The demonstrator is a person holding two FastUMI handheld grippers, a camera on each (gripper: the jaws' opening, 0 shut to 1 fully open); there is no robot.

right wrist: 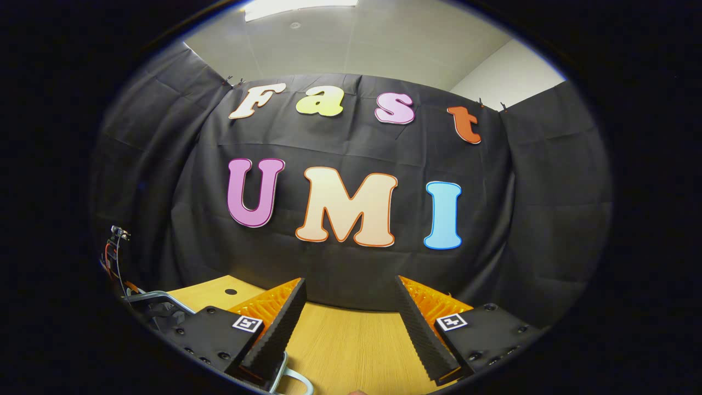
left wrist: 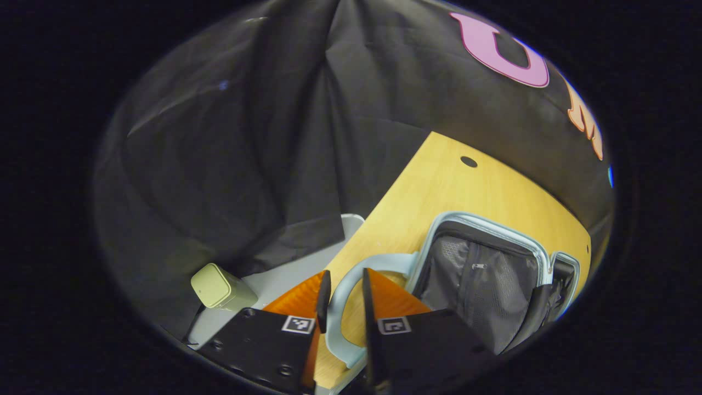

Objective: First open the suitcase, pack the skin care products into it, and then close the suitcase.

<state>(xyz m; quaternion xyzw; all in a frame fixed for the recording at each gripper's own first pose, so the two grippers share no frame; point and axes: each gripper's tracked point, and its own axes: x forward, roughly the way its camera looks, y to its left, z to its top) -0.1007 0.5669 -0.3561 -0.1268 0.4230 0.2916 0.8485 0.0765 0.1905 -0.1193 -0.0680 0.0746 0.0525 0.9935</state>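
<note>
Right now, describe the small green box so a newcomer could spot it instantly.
Start at the wooden table carrying the open pale-blue suitcase. Go past the table's edge onto the lower grey surface by the black curtain. The small green box lies there alone, pale olive with rounded corners, left of the left claw.

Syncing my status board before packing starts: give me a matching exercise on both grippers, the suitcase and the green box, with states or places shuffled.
1. left gripper
2. right gripper
3. suitcase
4. pale green box

A. open on the wooden table, dark lining showing
B. on the grey surface beside the table
C. fingers wide apart, nothing between
D. fingers close together, light blue handle between them

Pairs: 1-D, 2-C, 3-A, 4-B
</note>
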